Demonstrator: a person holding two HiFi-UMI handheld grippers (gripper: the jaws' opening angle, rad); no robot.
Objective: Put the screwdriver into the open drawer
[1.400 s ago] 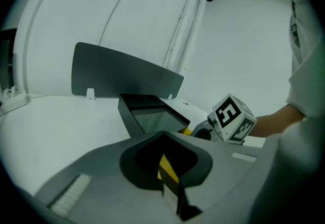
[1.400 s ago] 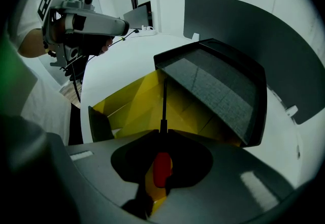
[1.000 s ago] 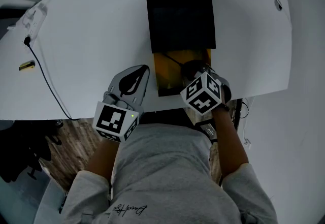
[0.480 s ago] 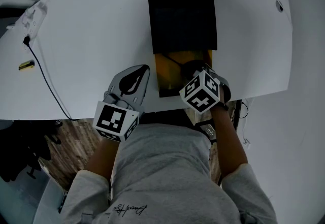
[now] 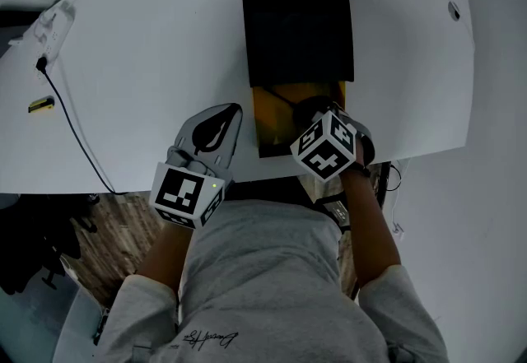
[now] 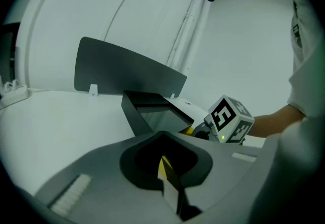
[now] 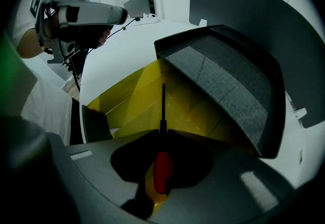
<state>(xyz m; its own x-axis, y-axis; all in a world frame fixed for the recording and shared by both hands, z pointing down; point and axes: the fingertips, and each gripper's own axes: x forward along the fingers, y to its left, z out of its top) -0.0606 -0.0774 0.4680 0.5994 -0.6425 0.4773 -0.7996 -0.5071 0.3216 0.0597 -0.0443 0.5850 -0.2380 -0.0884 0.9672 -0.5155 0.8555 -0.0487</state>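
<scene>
The right gripper [image 7: 163,131] is clamped on the red handle of the screwdriver [image 7: 161,169]. The shaft runs out past the jaw tips and points steeply down into the yellow drawer [image 7: 127,97] just below them. Whether the tip touches the drawer floor I cannot tell, so the best move is probably to lower gently, lay the handle flat, then let go. It should stay clear of the black cabinet [image 7: 228,86] overhanging beyond the tips. The left gripper [image 6: 162,136], jaws together on nothing, sits by the drawer's side over the table [image 5: 148,65] and is best left parked there.
</scene>
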